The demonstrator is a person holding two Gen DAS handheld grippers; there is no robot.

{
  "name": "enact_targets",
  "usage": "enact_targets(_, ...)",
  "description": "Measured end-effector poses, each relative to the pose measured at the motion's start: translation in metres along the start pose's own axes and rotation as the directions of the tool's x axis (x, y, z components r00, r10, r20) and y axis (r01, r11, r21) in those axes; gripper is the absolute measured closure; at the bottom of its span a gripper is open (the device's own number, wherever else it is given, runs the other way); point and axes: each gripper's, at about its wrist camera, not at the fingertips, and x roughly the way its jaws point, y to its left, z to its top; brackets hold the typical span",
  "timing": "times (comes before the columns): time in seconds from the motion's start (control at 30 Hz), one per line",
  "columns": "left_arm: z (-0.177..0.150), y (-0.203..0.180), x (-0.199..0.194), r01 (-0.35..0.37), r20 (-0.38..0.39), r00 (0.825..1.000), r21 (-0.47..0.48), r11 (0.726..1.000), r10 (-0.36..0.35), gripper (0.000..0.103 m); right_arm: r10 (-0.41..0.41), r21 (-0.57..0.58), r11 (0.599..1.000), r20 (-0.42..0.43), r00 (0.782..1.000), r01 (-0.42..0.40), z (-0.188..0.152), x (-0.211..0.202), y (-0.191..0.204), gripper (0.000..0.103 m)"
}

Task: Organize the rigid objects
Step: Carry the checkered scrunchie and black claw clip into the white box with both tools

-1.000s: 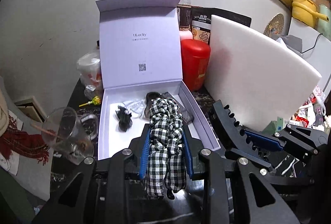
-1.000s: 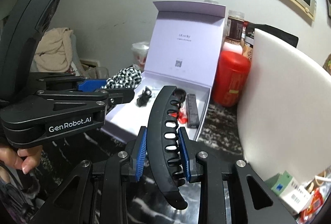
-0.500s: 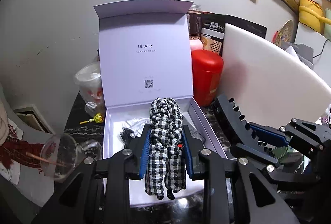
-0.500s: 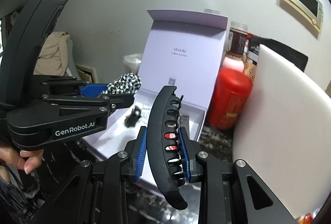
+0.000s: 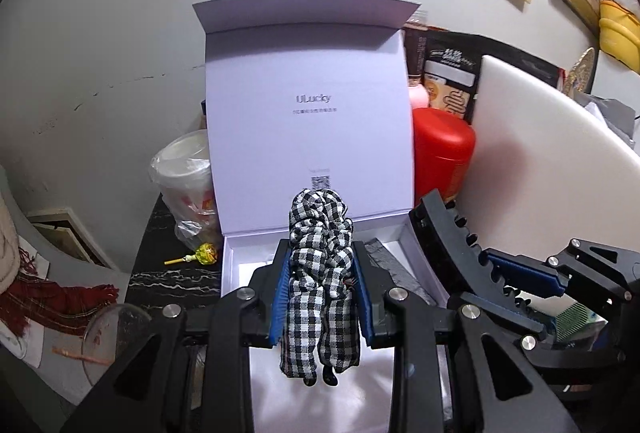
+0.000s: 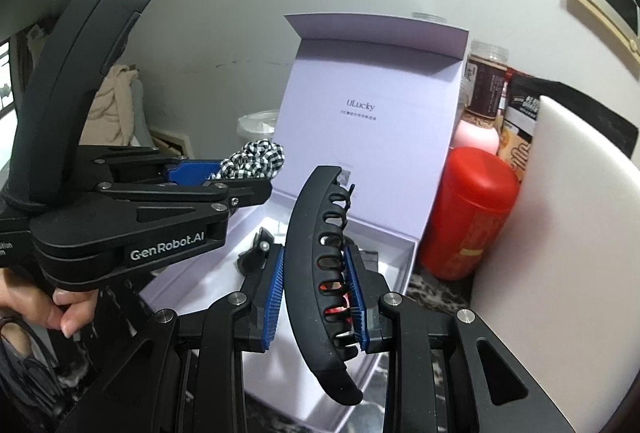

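Left gripper (image 5: 322, 293): blue pads clamped on a checked fabric hair band (image 5: 320, 273), which stands between them and hangs out below; held over the near part of the open box
Right gripper (image 6: 316, 297): pads pressed on a curved black hair clip (image 6: 316, 273), teeth to the right, its lower tip jutting toward the camera; held beside the left one, over the box's right half
Hand (image 6: 52, 309): grips the left gripper's handle at the left edge of the right wrist view
Gift box (image 5: 236, 273): white, lid (image 5: 308, 137) upright behind it; a small black clip (image 6: 256, 253) and a dark flat strip (image 5: 392, 269) lie inside
Left of box: lollipop (image 5: 200, 254), bagged cup (image 5: 186, 177)
Right of box: red canister (image 5: 442, 161), white board (image 5: 552, 169) touching it
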Motion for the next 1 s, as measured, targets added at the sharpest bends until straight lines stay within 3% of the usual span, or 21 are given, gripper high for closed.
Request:
enact_targets(0.53,0.000,0.015,0.055,-0.055,-0.045,0.998,-0.024,0.998,0.053,0.075,-0.003,-0.011,1.000,-0.037,0.999,0.003,0.019,0.056,-0.014,0.074)
enact_targets(1.0,-0.010,0.019,0.094,-0.069,-0.141,0.988,0.007,0.998,0.069,0.075,-0.018,-0.014,1.000,-0.093,0.996,0.016,0.015,0.086,-0.023,0.074)
